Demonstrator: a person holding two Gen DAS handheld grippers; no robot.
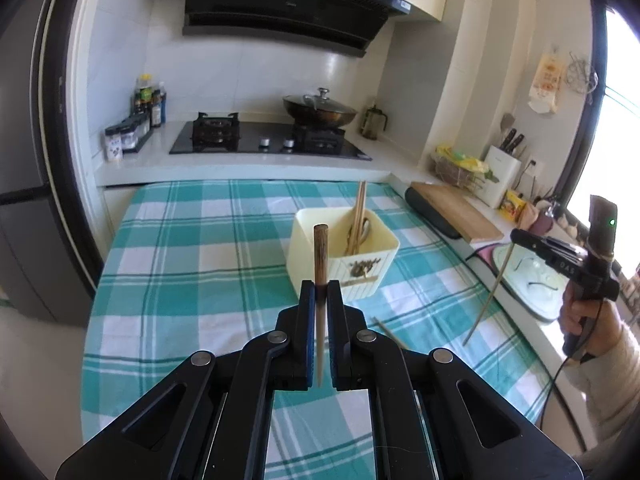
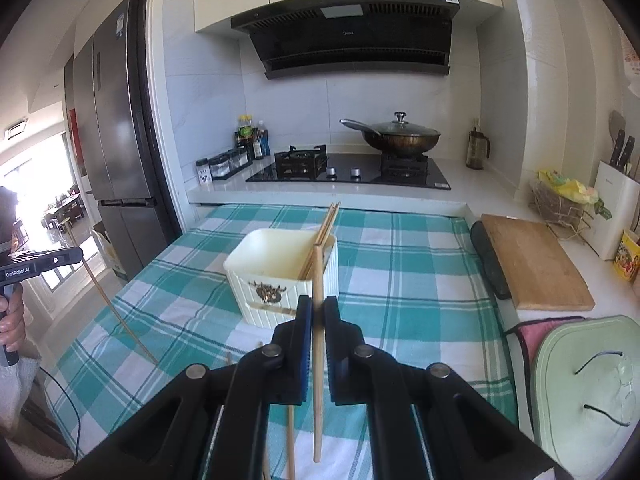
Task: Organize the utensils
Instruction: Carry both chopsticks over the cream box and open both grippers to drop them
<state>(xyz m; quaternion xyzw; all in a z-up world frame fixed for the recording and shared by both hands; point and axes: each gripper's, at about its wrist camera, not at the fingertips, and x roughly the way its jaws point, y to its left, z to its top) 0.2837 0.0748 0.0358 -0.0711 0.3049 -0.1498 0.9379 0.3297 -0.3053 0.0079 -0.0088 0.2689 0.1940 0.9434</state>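
Note:
A cream utensil holder (image 1: pixel 344 258) (image 2: pixel 280 276) stands on the teal checked tablecloth (image 1: pixel 180 264) (image 2: pixel 420 280), with chopsticks (image 1: pixel 358 216) (image 2: pixel 326 228) leaning in it. My left gripper (image 1: pixel 321 286) is shut on a dark-tipped chopstick (image 1: pixel 320 256), held upright just short of the holder. My right gripper (image 2: pixel 318 304) is shut on a light chopstick (image 2: pixel 318 360), also upright near the holder. The right gripper shows in the left wrist view (image 1: pixel 516 236) with its chopstick (image 1: pixel 488 296). A loose chopstick (image 1: pixel 390 334) (image 2: pixel 291 440) lies on the cloth.
A wooden cutting board (image 1: pixel 456 210) (image 2: pixel 532 260) lies to the right on the counter. Behind are a gas hob (image 1: pixel 264 140) (image 2: pixel 348 170) with a lidded wok (image 1: pixel 320 110) (image 2: pixel 400 136), spice jars (image 1: pixel 128 136), and a knife block (image 2: pixel 612 208). A fridge (image 2: pixel 116 120) stands left.

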